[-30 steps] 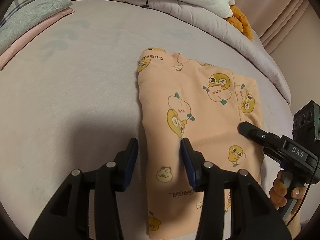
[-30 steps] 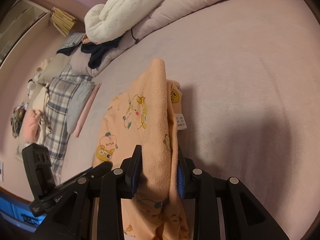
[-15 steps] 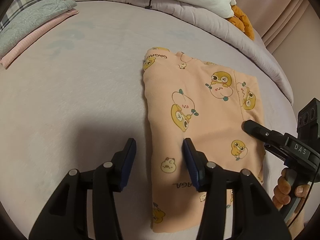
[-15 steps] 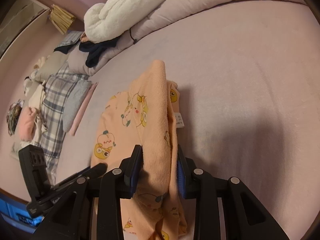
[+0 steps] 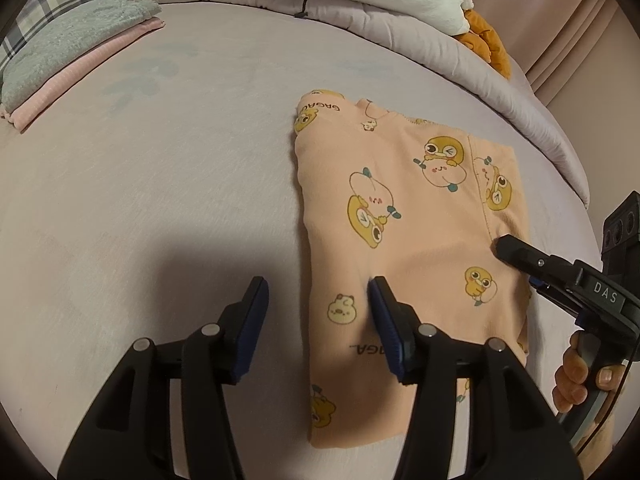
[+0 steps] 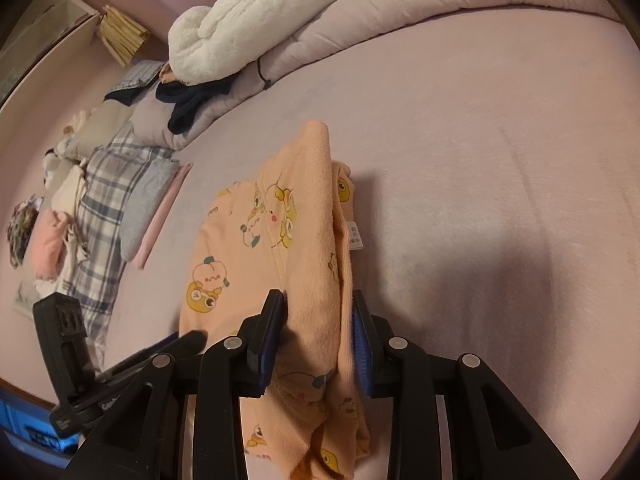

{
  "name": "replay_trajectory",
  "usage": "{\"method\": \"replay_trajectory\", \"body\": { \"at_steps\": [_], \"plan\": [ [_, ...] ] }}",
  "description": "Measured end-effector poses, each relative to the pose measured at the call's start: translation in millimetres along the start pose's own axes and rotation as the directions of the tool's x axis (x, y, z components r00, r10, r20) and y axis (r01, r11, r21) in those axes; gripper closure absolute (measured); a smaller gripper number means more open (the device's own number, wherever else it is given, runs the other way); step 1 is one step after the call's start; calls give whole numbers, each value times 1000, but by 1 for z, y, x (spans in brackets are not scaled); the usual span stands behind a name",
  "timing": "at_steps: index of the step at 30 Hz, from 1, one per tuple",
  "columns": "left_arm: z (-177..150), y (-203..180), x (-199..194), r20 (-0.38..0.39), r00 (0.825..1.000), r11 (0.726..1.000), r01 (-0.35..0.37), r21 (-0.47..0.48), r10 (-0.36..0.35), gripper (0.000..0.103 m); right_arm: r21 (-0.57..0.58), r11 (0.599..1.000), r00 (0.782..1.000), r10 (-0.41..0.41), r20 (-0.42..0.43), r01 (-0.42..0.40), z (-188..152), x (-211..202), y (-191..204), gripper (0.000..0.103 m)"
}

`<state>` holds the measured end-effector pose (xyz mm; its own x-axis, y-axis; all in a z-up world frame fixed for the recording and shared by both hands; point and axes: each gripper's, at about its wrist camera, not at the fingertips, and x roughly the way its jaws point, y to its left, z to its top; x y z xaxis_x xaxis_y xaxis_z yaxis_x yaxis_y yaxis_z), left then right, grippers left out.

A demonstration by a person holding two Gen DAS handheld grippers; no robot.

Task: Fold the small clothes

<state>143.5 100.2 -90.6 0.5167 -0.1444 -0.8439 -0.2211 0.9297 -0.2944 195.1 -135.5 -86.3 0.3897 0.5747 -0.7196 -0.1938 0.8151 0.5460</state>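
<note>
A peach garment printed with yellow cartoon animals [image 5: 404, 240] lies folded on the pale bed. My left gripper [image 5: 318, 304] is open above its near left edge, its right finger over the cloth and its left finger over bare sheet. My right gripper [image 6: 318, 320] is shut on a raised fold of the same garment [image 6: 316, 248] along its right edge. The right gripper also shows in the left wrist view [image 5: 520, 256] at the garment's right side.
A rolled lilac duvet [image 5: 400, 16] with a white blanket [image 6: 272, 12] and dark clothes [image 6: 192, 104] runs along the far side. Folded grey and pink clothes [image 5: 68, 56] lie at the far left, beside plaid fabric [image 6: 108, 216].
My left gripper has opened wider and drawn back a little toward the garment's near end. My right gripper keeps its hold on the raised fold.
</note>
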Motion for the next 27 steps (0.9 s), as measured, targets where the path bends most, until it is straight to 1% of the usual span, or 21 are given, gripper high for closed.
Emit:
{"method": "replay_trajectory", "body": {
  "at_steps": [7,14,24,27],
  "plan": [
    [-5,1,-5,2,1000,1000,-11,0,11,47,-7,1000,1000,-25,11,26,-3,-6,1,71],
    [-12,4,-10,0,1000,1000,-23,-9,23,41,-4,999,999,-44,18,44,-7,-12,-3,70],
    [-24,5,-18,-6,999,999,-45,-14,45,40,-39,996,996,-80,29,81,-17,-24,3,70],
    [-30,6,-21,-5,998,998,-62,-14,62,40,-60,993,995,-98,31,100,-22,-29,5,70]
  ]
}}
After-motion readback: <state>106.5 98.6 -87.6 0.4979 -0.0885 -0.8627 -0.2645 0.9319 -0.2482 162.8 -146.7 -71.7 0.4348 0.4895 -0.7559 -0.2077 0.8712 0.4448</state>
